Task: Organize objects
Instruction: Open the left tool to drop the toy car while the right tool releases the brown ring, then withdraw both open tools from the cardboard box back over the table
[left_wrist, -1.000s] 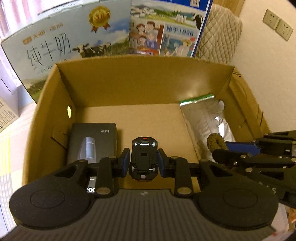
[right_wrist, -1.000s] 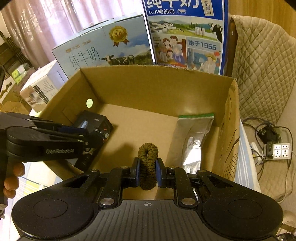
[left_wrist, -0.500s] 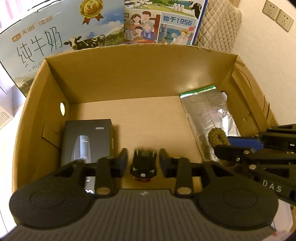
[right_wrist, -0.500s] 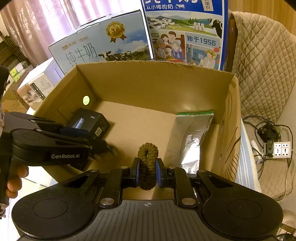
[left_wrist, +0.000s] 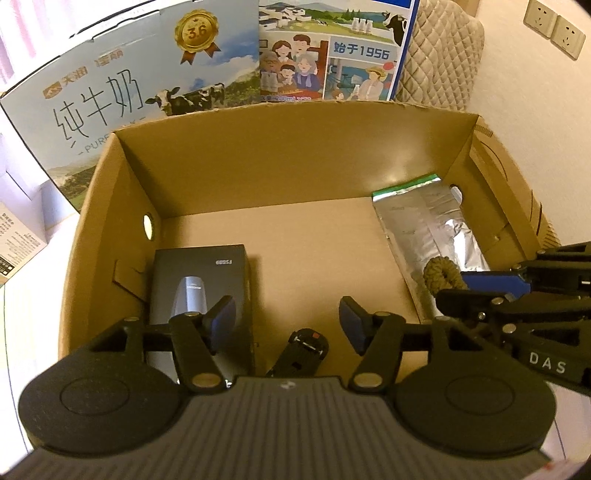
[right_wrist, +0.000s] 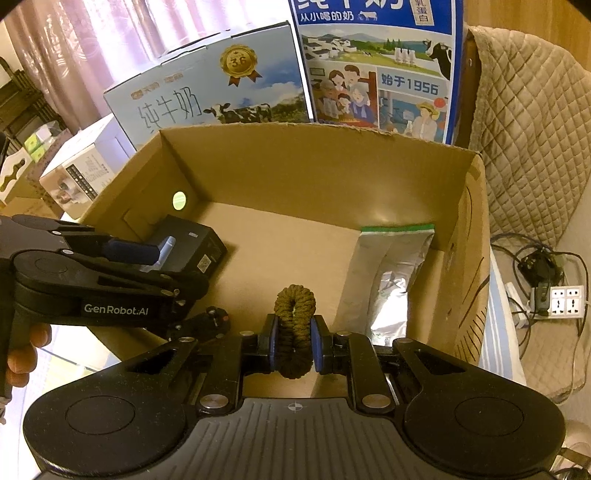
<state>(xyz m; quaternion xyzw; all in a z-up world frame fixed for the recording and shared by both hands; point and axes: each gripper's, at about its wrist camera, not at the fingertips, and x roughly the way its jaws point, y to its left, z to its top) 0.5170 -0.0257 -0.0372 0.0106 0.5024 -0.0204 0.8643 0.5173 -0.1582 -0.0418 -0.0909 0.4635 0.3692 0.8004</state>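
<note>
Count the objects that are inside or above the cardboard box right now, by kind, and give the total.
Black product box: 1
Toy car: 1
Silver foil pouch: 1
Braided cord ring, held in the right gripper: 1
Total: 4

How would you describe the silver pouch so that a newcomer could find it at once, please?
Look inside the open brown cardboard box. Along its right wall lies the flat silver foil pouch, topped by a green strip. It is the only shiny item there; the black rectangular carton opposite is matte.
</note>
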